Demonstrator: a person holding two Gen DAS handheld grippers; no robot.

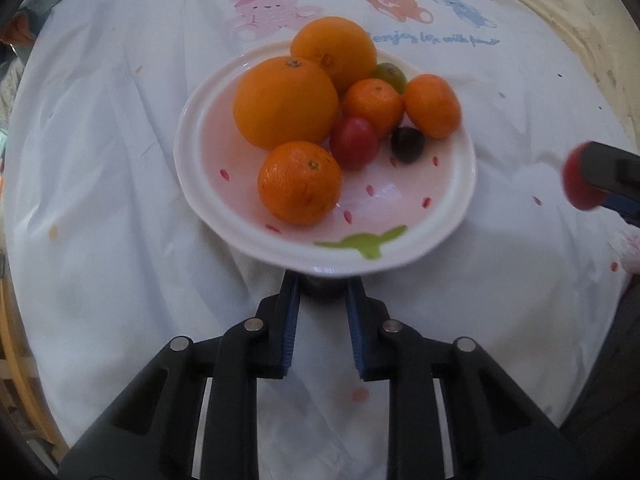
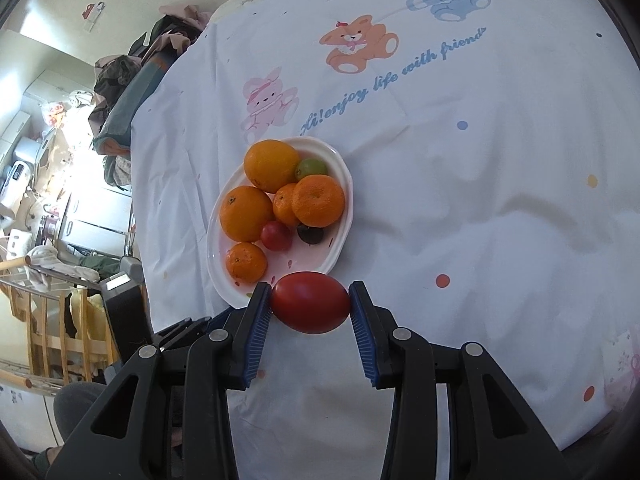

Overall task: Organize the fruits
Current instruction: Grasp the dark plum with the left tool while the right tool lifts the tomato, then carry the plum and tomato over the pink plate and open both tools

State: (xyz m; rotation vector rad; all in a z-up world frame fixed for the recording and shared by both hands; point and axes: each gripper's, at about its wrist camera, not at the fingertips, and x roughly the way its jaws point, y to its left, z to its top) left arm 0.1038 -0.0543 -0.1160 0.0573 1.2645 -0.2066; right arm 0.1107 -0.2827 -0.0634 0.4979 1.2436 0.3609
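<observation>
The right claw [image 2: 310, 306] pinches a smooth, glossy red oval tomato [image 2: 310, 303] between ribbed blue pads, its long axis lying across from pad to pad, just above the near rim of a glazed white and pink ceramic plate [image 2: 340, 236]. The plate holds dimpled round oranges, on a creased white cloth [image 2: 480, 200] printed "enjoy life with friends". The left claw [image 1: 323, 285] is pressed together on a small dark thing at the plate's near edge.

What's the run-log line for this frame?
left gripper: shut on plate near rim | right gripper: shut on red tomato, beside plate | plate: oranges, tangerines, small tomatoes
</observation>
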